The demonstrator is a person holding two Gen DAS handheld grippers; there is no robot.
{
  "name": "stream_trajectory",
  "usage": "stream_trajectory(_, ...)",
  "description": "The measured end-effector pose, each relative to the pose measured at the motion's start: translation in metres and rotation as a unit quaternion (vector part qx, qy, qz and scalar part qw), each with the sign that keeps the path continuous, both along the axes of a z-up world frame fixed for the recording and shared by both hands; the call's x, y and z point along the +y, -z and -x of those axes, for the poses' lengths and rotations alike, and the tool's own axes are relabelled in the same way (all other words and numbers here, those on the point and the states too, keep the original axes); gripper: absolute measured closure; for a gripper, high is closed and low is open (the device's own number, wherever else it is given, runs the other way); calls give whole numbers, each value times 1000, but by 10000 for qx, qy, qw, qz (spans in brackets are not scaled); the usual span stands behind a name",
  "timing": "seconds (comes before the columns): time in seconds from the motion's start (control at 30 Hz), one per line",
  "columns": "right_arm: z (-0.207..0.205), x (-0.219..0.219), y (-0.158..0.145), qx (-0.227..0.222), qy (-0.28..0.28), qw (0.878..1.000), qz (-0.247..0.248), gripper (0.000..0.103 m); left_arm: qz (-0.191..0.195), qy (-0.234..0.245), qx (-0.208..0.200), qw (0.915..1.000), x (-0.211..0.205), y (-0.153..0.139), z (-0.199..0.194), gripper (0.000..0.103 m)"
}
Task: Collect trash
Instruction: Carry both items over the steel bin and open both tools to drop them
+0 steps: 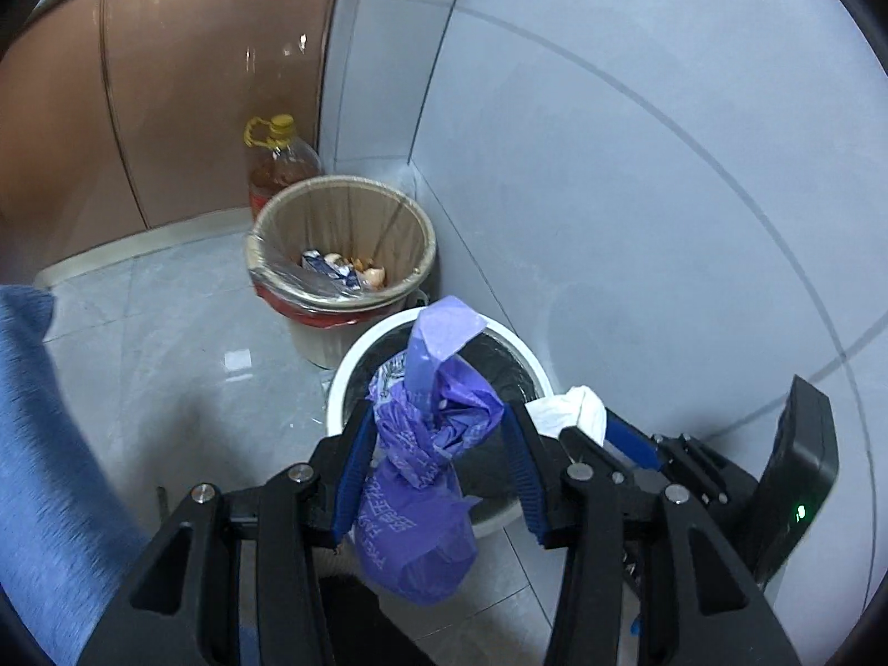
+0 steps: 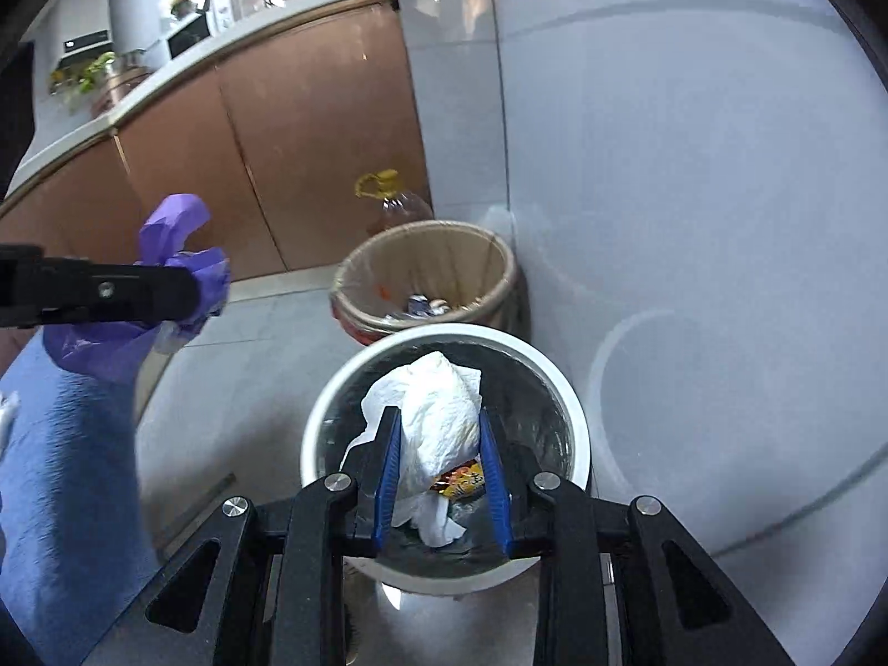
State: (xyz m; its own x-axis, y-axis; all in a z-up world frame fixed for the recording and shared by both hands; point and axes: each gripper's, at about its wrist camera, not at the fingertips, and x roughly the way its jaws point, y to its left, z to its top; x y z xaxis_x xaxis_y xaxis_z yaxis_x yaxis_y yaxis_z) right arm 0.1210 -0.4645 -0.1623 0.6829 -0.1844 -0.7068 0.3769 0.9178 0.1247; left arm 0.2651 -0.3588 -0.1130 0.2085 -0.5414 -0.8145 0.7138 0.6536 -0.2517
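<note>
My left gripper (image 1: 438, 416) is shut on a crumpled purple plastic bag (image 1: 427, 466), held above the near rim of a white bin (image 1: 355, 361) with a black liner. The bag also shows at the left of the right wrist view (image 2: 183, 261). My right gripper (image 2: 438, 422) is shut on a wad of white tissue paper (image 2: 438, 416), held over the white bin's (image 2: 571, 405) opening. An orange wrapper (image 2: 460, 483) shows under the tissue. In the left wrist view the tissue (image 1: 566, 408) and right gripper are at the right.
A beige bin (image 1: 338, 233) with a clear liner holds scraps and stands behind the white bin in the corner. A yellow-capped oil bottle (image 1: 277, 161) stands behind it by brown cabinets (image 1: 166, 111). A grey tiled wall (image 1: 638, 194) is on the right. A blue sleeve (image 1: 50, 444) is left.
</note>
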Motion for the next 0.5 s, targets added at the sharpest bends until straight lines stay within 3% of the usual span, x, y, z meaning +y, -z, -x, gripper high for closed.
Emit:
stream_trajectory(0.17, -10, -7, 19, 168, 91, 9998, -52, 74, -86, -28, 305, 9995, -25, 28, -12, 56)
stream_trajectory(0.23, -13, -11, 25, 225, 143, 9996, -89, 68, -86, -59, 404, 9991, -31, 36, -18, 55)
stream_trajectory(0.5, -9, -7, 30, 316, 216, 9992, -105, 57, -28, -134, 475, 9988, -36, 42, -24, 52)
